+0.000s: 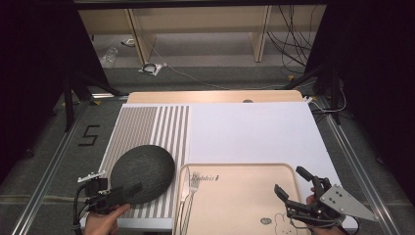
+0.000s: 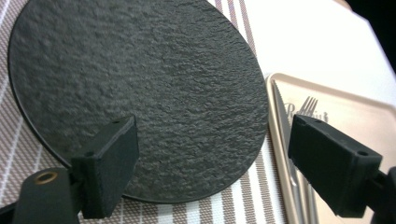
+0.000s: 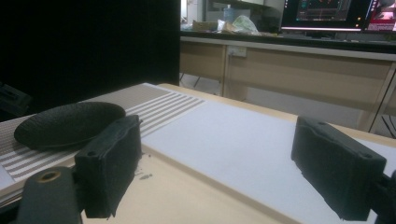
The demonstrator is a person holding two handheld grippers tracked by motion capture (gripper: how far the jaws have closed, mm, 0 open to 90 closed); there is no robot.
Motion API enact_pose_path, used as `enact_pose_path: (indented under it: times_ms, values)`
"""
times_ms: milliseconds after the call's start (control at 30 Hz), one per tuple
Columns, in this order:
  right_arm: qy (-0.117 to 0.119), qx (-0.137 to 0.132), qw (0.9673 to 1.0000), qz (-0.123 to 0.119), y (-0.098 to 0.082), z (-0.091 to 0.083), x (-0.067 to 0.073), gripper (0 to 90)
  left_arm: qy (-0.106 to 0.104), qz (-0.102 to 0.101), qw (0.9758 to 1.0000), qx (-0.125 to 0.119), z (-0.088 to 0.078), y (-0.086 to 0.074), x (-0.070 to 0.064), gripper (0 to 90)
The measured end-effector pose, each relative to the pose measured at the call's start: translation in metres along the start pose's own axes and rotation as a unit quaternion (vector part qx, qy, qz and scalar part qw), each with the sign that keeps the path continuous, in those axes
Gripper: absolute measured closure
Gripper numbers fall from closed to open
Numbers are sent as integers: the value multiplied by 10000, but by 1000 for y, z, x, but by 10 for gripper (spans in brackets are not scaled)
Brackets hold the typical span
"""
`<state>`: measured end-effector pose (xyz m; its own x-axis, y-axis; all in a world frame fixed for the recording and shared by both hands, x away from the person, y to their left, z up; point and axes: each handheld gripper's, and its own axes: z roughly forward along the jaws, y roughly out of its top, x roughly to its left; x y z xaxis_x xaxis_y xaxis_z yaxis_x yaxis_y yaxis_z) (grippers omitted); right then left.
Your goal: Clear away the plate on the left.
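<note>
A round dark slate plate [image 1: 142,172] [image 2: 140,88] [image 3: 70,122] lies on the striped placemat [image 1: 147,128]. My left gripper [image 1: 126,192] [image 2: 219,163] hovers over the plate's near edge, open, jaws wide with nothing between them. A fork [image 1: 193,191] and a knife [image 1: 183,196] lie at the left side of the beige tray [image 1: 240,215] [image 2: 355,107]. At the tray's right end my right gripper [image 1: 291,182] [image 3: 217,168] is open and holds nothing, a little above the tray.
A white mat [image 1: 254,132] [image 3: 233,140] covers the table's middle and right. The table's wooden far edge [image 1: 210,96] lies beyond. Metal rails run along both sides. A desk with monitors [image 3: 327,9] stands far behind.
</note>
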<state>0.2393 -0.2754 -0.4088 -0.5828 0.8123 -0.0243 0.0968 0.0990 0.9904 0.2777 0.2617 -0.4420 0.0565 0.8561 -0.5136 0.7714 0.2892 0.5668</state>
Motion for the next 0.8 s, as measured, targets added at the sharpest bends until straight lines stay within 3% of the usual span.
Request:
enact_pose_path:
  times_ms: [133, 333, 500, 800]
  values:
    - [9, 1, 10000, 19, 0, 0, -1, 170, -24, -282, 9996, 19, 2, -2, 4, 160]
    - [6, -34, 10000, -1, 0, 0, 0, 169, 42, -454, 9989, -100, 0, -4, 4, 156]
    - [-3, 4, 10000, 10, 0, 0, 1, 169, -63, -850, 9963, -139, -2, -7, 11, 155]
    - [11, 21, 10000, -30, 1, 0, 3, 169, -40, -1180, 9927, -258, -8, -12, 16, 155]
